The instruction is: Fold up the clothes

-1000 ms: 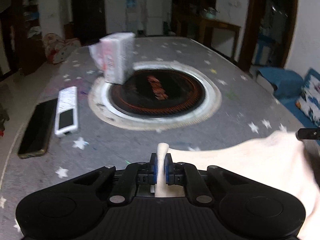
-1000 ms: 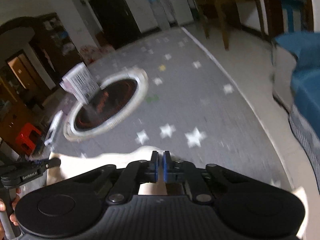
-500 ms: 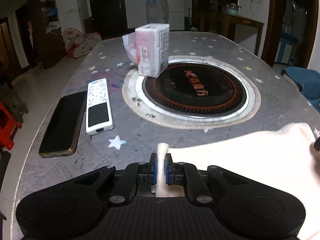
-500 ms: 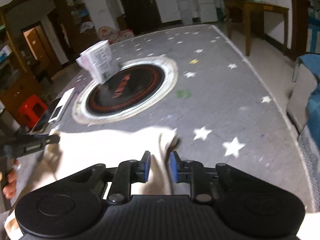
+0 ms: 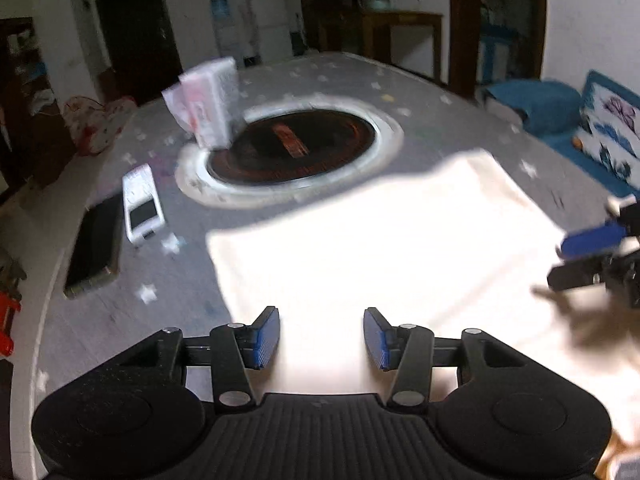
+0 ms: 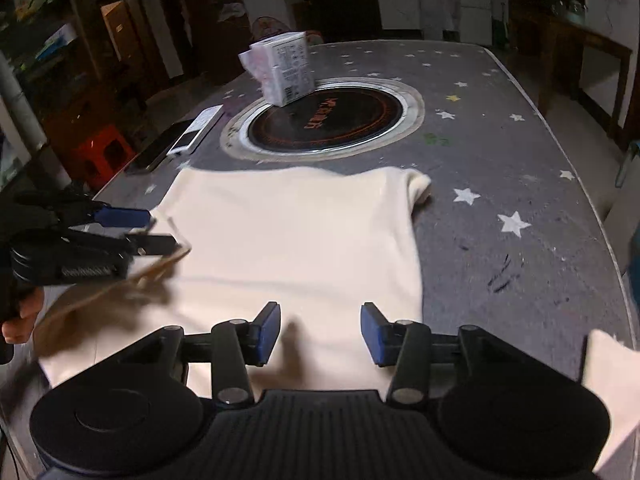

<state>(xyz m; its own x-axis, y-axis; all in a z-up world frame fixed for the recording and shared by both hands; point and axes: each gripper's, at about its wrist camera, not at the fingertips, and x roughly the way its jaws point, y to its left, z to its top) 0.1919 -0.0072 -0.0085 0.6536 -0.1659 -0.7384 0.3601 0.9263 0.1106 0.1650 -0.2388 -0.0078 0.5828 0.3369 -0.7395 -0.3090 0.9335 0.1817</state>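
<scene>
Both the left gripper (image 5: 321, 338) and right gripper (image 6: 320, 334) have just been opening; jaws parted, nothing pinched, cream garment (image 6: 296, 236) lying beneath them. It lies flat, just short of the round hotplate (image 6: 326, 120). A fold seems just laid down; next, re-grip an edge, probably the side.

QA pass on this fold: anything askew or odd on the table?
Two things. The cream garment's far right corner is bunched and curled instead of flat. The tissue pack stands tilted, overhanging the rim of the round cooktop. No spills or damage visible.
</scene>
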